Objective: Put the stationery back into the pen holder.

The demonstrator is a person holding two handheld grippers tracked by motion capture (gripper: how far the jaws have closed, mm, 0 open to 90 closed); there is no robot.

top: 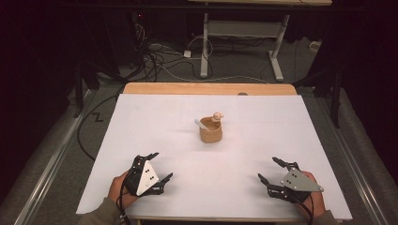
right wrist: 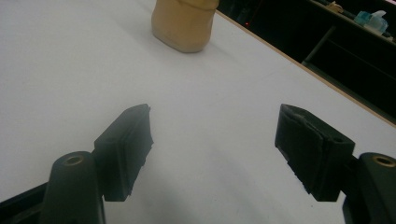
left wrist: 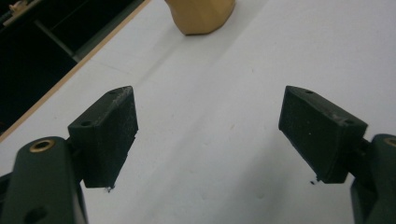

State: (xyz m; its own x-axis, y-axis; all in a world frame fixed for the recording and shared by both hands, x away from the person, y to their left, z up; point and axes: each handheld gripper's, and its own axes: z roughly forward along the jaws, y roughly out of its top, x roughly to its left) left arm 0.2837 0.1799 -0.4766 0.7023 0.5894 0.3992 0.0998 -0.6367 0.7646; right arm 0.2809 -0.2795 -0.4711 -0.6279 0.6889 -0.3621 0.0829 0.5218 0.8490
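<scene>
Tan cup [top: 210, 131] mid-table, well ahead of both grippers, fingers [left wrist: 109, 135] apart, empty.

Dim room, bright tabletop, soft blur

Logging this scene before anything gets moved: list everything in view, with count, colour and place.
cup: 1, tan, upright on the white tabletop, centre, slightly toward the far side
spoon: 1, white, leaning in the cup, handle sticking out to the left
small figure: 1, tan, at the cup's far right rim; too small to identify
table: 1, white top with a wooden far edge
second table: 1, white legs, on the floor beyond
cables: several, black and white, on the floor at far left
left gripper: 1, black with a white plate, near left, jaws open, holding nothing
right gripper: 1, black with a grey plate, near right, jaws open, holding nothing
hands: 2, at the near edge, one holding each gripper
</scene>
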